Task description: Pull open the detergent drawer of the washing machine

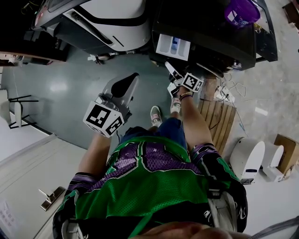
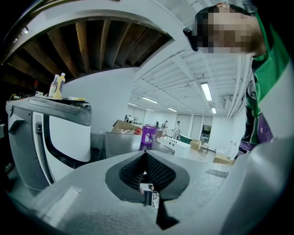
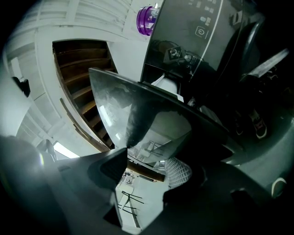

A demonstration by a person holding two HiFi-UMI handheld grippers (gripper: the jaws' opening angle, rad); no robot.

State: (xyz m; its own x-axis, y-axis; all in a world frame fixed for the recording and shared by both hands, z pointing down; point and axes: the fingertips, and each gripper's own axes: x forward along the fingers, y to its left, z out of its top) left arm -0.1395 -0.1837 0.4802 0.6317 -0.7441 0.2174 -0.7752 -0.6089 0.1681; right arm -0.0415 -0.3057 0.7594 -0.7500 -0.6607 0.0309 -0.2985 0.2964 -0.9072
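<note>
The white plastic detergent drawer (image 1: 164, 46) with the blue insert is already pulled out of the top left corner of the dark front-loading washing machine (image 1: 219, 42). Its long axis runs straight out from the machine's front, and the open end is pointed back toward the person. In the right gripper view its glossy dark front panel (image 3: 115, 105) is seen edge-on, right at the jaw tips.

The right gripper (image 1: 171, 70) is held just under the drawer's front. Its jaws are apart, and the room can be seen through the gap (image 3: 138, 156). Whether either pad is actually touching the panel can't be made out, tbh.

The left gripper (image 1: 131, 80) is kept well off to the side over the grey floor (image 1: 70, 84), with its jaws closed together and nothing between them (image 2: 146, 153).

A purple plastic container (image 1: 240, 11) is parked on top of the machine.
</note>
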